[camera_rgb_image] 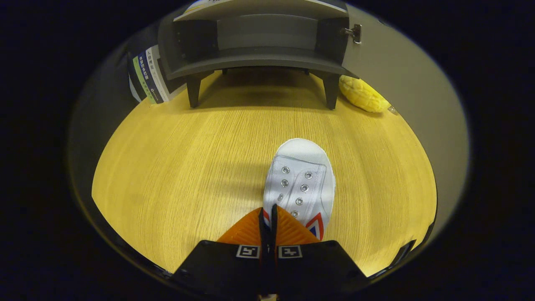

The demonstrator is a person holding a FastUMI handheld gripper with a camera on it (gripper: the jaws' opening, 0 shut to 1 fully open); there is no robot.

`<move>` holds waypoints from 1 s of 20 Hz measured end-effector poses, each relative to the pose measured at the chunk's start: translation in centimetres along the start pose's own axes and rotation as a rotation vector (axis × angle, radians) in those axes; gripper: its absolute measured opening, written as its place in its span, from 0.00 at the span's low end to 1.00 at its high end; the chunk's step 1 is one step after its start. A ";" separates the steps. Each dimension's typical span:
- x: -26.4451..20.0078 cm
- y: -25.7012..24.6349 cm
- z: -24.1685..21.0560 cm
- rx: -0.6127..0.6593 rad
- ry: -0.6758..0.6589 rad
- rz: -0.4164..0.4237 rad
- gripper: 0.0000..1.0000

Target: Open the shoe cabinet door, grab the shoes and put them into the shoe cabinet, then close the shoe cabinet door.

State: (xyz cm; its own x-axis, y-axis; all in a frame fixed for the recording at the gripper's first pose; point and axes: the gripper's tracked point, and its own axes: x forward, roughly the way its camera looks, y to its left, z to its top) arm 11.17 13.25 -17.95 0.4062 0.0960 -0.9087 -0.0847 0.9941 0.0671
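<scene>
- Gripper: fingers nearly closed, pinching the rear edge of the white shoe, which reaches ahead over the table.
- Bare tabletop runs from the shoe's toe to the cabinet.
- Cabinet door swung open to the right; the opening is unblocked.
- Books stand left of the cabinet, a yellow toy right of its leg.
</scene>
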 end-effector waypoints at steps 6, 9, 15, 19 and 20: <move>-2.7 -0.8 1.8 0.065 -0.101 0.033 0.02; -3.9 -0.8 3.2 0.070 -0.145 0.041 0.02; -7.3 -0.5 7.7 0.057 -0.241 0.070 0.02; -10.5 0.3 12.0 0.045 -0.331 0.091 0.02; -11.2 0.6 13.0 0.042 -0.346 0.100 0.02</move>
State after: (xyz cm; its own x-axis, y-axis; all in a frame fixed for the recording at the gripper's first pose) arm 18.43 13.40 -2.34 0.6823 0.1971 -0.7040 -0.1055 0.9794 0.1719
